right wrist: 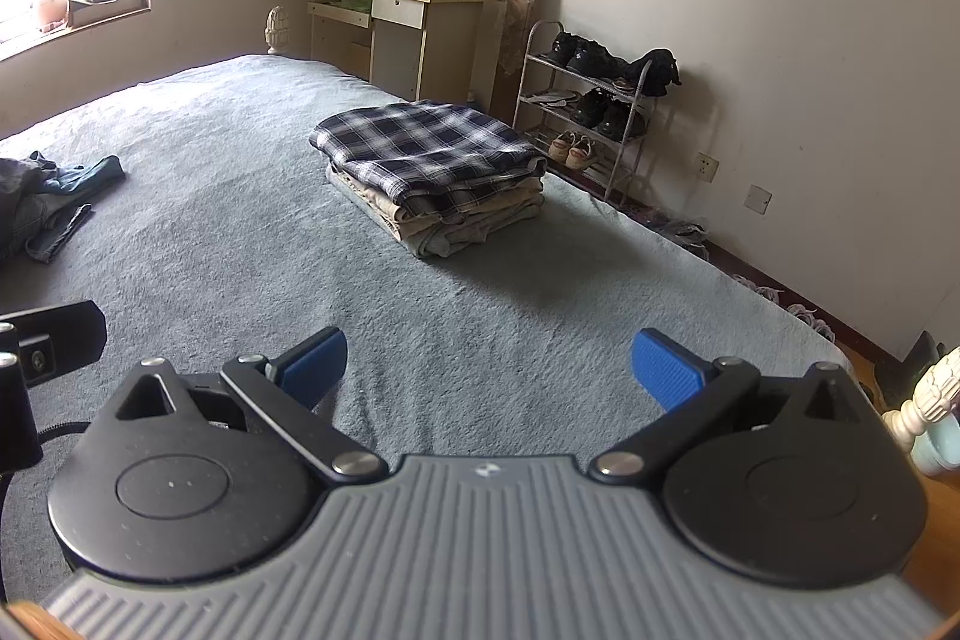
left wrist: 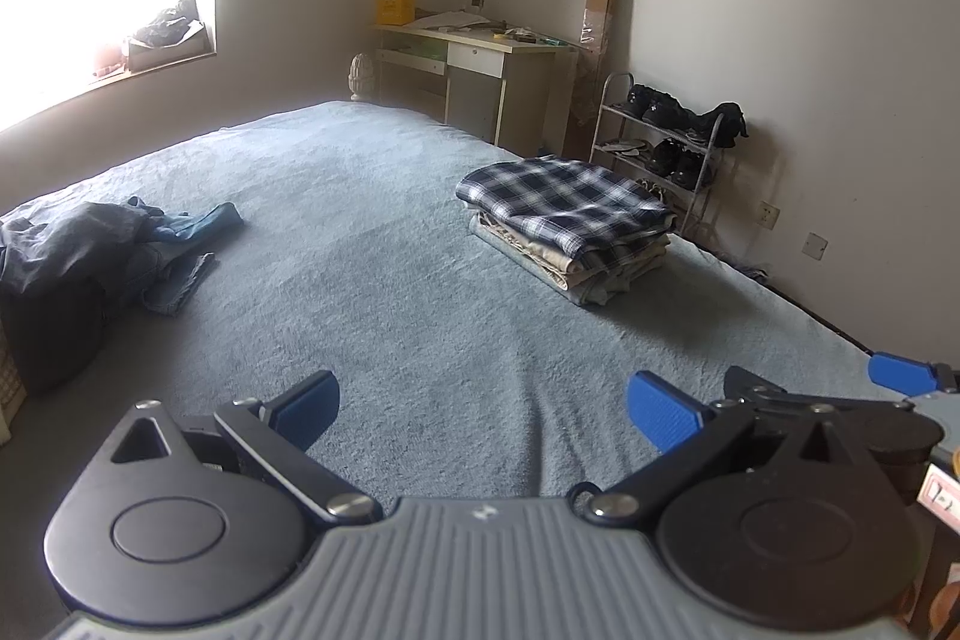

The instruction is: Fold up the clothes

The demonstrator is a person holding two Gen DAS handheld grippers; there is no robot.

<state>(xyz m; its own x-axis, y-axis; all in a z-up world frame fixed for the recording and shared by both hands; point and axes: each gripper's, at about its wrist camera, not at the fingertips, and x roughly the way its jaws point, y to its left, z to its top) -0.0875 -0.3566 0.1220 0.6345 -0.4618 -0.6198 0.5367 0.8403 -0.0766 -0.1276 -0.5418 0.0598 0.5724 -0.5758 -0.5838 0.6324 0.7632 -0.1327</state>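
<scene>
A stack of folded clothes (left wrist: 570, 226) (right wrist: 432, 172), topped by a navy-and-white plaid piece over beige ones, sits on the right side of the blue-grey bed (left wrist: 372, 244) (right wrist: 240, 232). At the left edge lies a heap of unfolded denim and dark clothes (left wrist: 90, 250) (right wrist: 48, 202). My left gripper (left wrist: 483, 412) hovers open over the near part of the bed, blue pads wide apart, holding nothing. My right gripper (right wrist: 489, 370) is open too, empty, just right of the left one; it also shows at the right edge of the left wrist view (left wrist: 900, 376).
A desk (left wrist: 474, 64) (right wrist: 396, 22) with a yellow box stands against the far wall. Right of the bed, a metal shoe rack (left wrist: 660, 142) (right wrist: 588, 100) holds shoes. A tall cardboard box leans in the corner. A window sill with clutter is at far left.
</scene>
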